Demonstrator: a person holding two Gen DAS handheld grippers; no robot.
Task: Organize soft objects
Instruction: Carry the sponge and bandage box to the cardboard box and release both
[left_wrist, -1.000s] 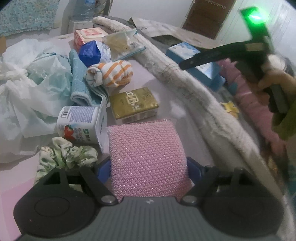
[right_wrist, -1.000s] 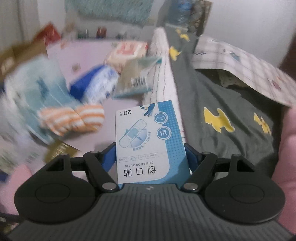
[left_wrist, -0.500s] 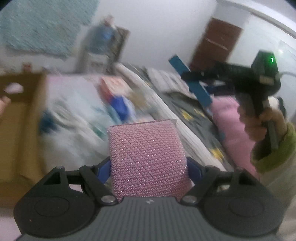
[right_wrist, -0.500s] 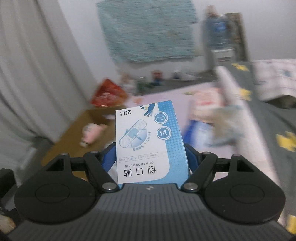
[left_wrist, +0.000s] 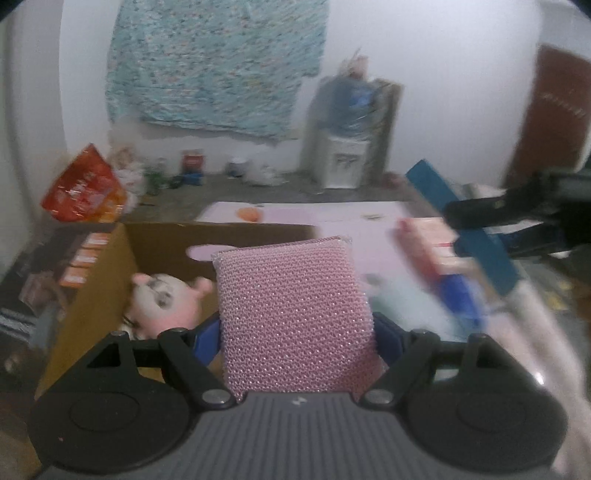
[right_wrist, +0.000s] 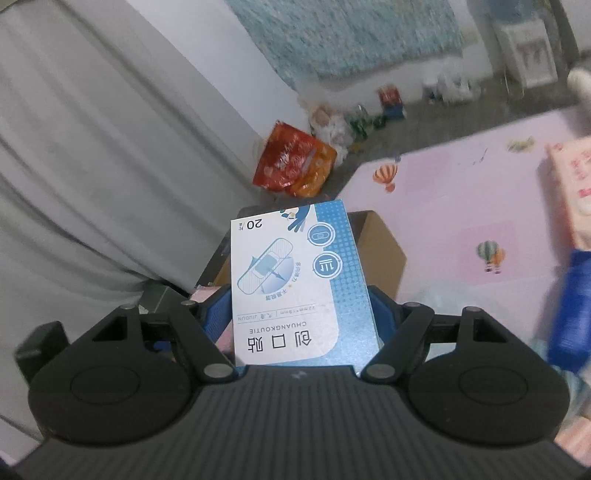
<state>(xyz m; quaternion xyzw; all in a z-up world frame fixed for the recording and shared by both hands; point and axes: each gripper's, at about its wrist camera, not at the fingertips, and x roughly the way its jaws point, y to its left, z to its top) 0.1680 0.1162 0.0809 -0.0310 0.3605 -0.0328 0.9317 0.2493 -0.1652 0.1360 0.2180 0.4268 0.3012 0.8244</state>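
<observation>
My left gripper (left_wrist: 295, 332) is shut on a pink mesh sponge (left_wrist: 291, 314) and holds it in the air beside an open cardboard box (left_wrist: 110, 258). A pink plush toy (left_wrist: 166, 299) lies inside the box. My right gripper (right_wrist: 299, 317) is shut on a blue and white plaster box (right_wrist: 295, 284), held above another cardboard box (right_wrist: 380, 251). The right gripper also shows in the left wrist view (left_wrist: 509, 218), at the right, with the plaster box (left_wrist: 469, 229) edge-on in it.
A pink play mat (right_wrist: 461, 199) covers the floor, with a pink carton (left_wrist: 428, 236) and blue packs (right_wrist: 572, 306) on it. A red-orange bag (right_wrist: 295, 162), small bottles and a water dispenser (left_wrist: 347, 147) stand by the far wall. A grey curtain (right_wrist: 92, 166) hangs at the left.
Both grippers have lifted away from the pile on the mat and swung left toward the cardboard boxes. Each keeps its hold, the left on the sponge, the right on the plaster box.
</observation>
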